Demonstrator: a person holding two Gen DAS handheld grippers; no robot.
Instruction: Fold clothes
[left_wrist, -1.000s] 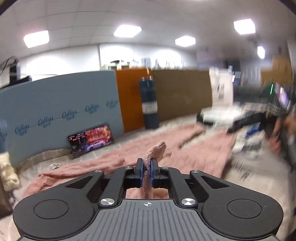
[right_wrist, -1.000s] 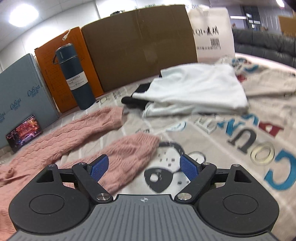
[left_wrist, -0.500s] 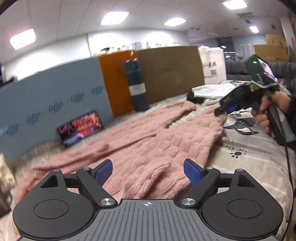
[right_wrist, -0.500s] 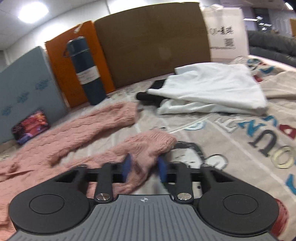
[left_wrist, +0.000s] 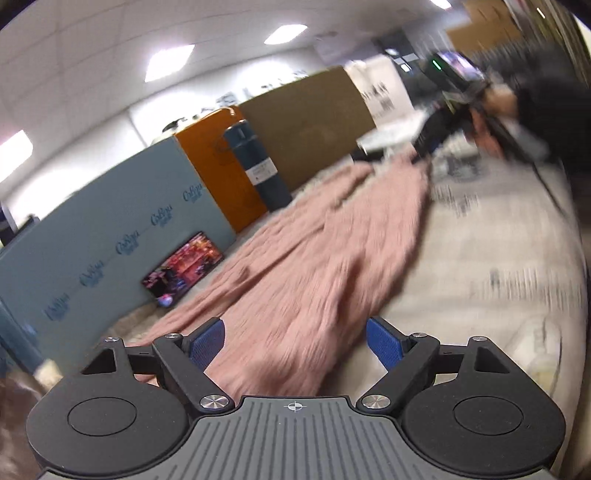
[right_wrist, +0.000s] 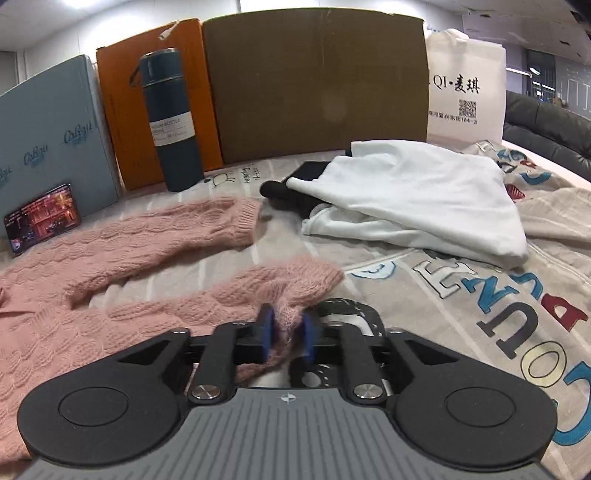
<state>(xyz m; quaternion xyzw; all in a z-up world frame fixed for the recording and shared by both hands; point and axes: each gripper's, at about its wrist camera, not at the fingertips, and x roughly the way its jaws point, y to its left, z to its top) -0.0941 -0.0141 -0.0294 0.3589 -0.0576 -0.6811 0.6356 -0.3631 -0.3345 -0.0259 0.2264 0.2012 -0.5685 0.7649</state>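
A pink cable-knit sweater (left_wrist: 306, 258) lies spread on the printed bedsheet (left_wrist: 491, 258). My left gripper (left_wrist: 295, 341) is open and empty, just above the sweater's near edge; that view is blurred. In the right wrist view the sweater (right_wrist: 122, 266) lies with two sleeves pointing right. My right gripper (right_wrist: 286, 334) is shut on the edge of the nearer sleeve's cuff (right_wrist: 303, 280), low over the sheet. The far sleeve (right_wrist: 207, 225) lies flat. The right gripper also shows far off in the left wrist view (left_wrist: 439, 133), at the sweater's far end.
A blue flask (right_wrist: 171, 122), orange box (right_wrist: 122, 103), brown cardboard (right_wrist: 317, 85), light blue panel (right_wrist: 48, 133) and a lit phone (right_wrist: 42, 218) line the back. White clothes (right_wrist: 413, 195) over a black item (right_wrist: 291, 190) and a beige garment (right_wrist: 554, 206) lie to the right.
My left gripper let go of the pink fabric, opened, and swung low over the sweater. My right gripper closed on the near sleeve's cuff.
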